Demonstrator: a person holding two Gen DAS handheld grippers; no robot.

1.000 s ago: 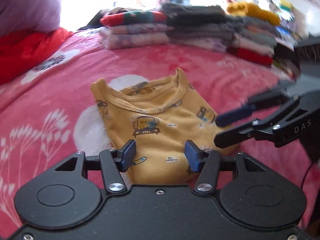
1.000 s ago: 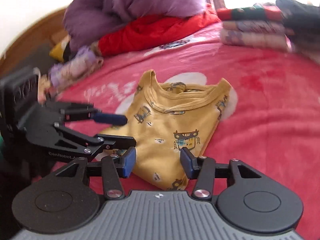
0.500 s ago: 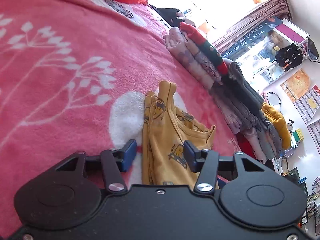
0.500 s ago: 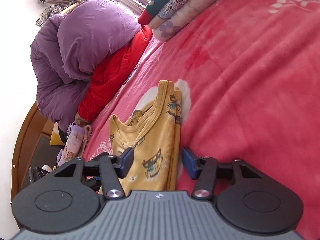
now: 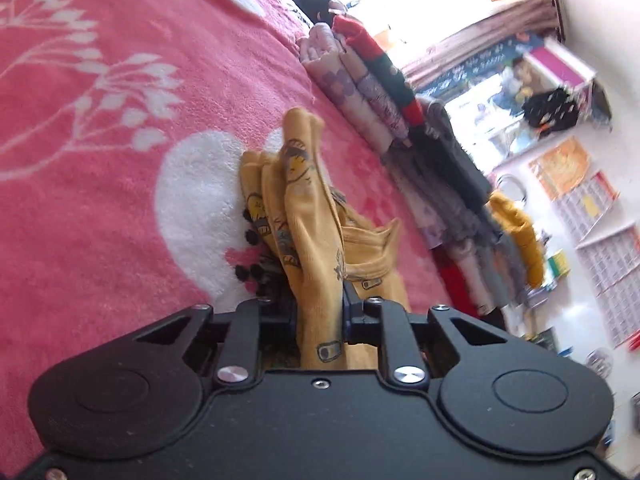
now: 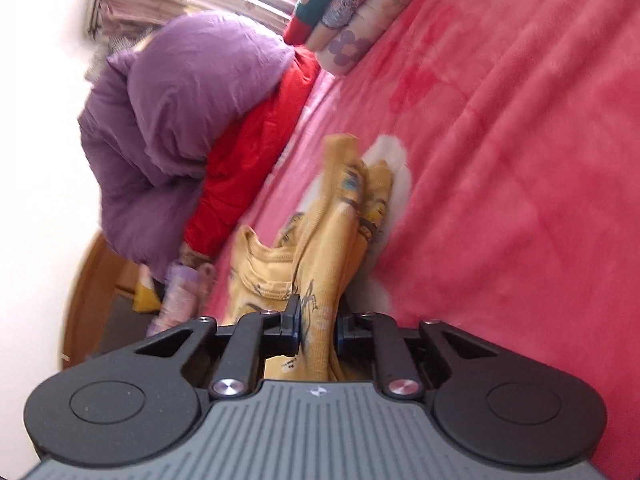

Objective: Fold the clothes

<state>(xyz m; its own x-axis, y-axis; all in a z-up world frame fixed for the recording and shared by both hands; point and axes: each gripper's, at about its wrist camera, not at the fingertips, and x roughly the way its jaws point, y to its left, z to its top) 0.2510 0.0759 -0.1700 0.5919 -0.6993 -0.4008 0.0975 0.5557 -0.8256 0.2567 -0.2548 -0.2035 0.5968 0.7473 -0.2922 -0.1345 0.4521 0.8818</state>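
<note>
On pink blanket (image 5: 100, 208), both claws pinching yellow shirt (image 5: 316, 248) edges

Pink bed (image 5: 100, 128); shirt (image 5: 316, 240); stacks (image 5: 372, 88)

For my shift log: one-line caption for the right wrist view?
Right tongs shut on folded yellow shirt lying on the pink blanket.
</note>
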